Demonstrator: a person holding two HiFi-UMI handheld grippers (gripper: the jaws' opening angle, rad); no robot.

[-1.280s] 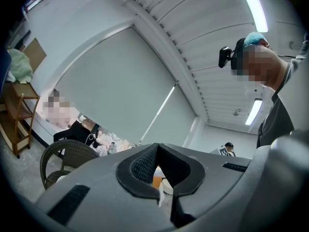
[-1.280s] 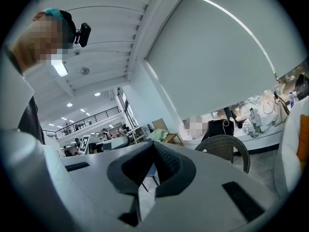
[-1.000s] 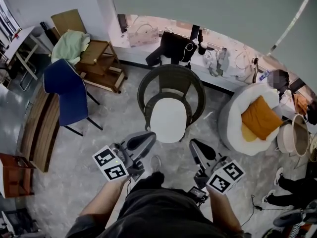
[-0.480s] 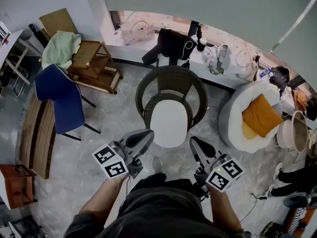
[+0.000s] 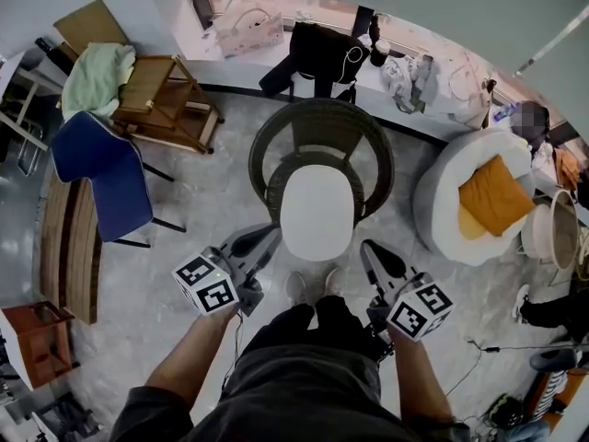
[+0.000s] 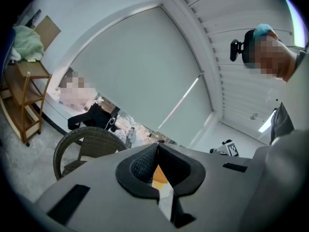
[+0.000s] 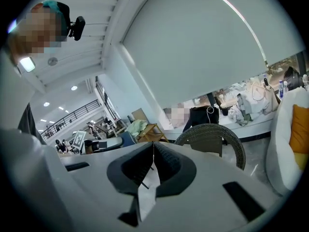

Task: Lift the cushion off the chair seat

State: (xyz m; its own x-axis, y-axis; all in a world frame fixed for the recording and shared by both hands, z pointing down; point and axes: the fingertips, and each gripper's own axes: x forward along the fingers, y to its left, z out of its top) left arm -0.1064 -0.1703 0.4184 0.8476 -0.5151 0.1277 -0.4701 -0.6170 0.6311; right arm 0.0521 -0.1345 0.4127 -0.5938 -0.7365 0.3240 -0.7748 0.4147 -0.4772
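Both grippers have come forward and down toward the wicker chair [image 5: 321, 127], and the person has stepped closer: the chair sits larger in the middle of the head view than a second ago, and the toes of the person's shoes [image 5: 310, 286] now show just below it. The white cushion [image 5: 317, 212] lies flat on the chair seat in the centre of the frame, not yet disturbed.

The left gripper [image 5: 272, 232] points at the cushion's lower left edge and the right gripper [image 5: 365, 246] at its lower right edge, so the two now flank the near side of the cushion. From above each tip looks just beside it, but whether either touches it cannot be told. In each gripper's own view the jaws are pressed together with nothing between them, and only the chair's back rim shows past them.

This reads as the end of the approach, with the grasp not yet begun. The jaws would have to part before either can take the cushion's edge.

The blue chair [image 5: 99, 171] at the left and the orange pillow [image 5: 494, 196] at the right stand well apart from the work.
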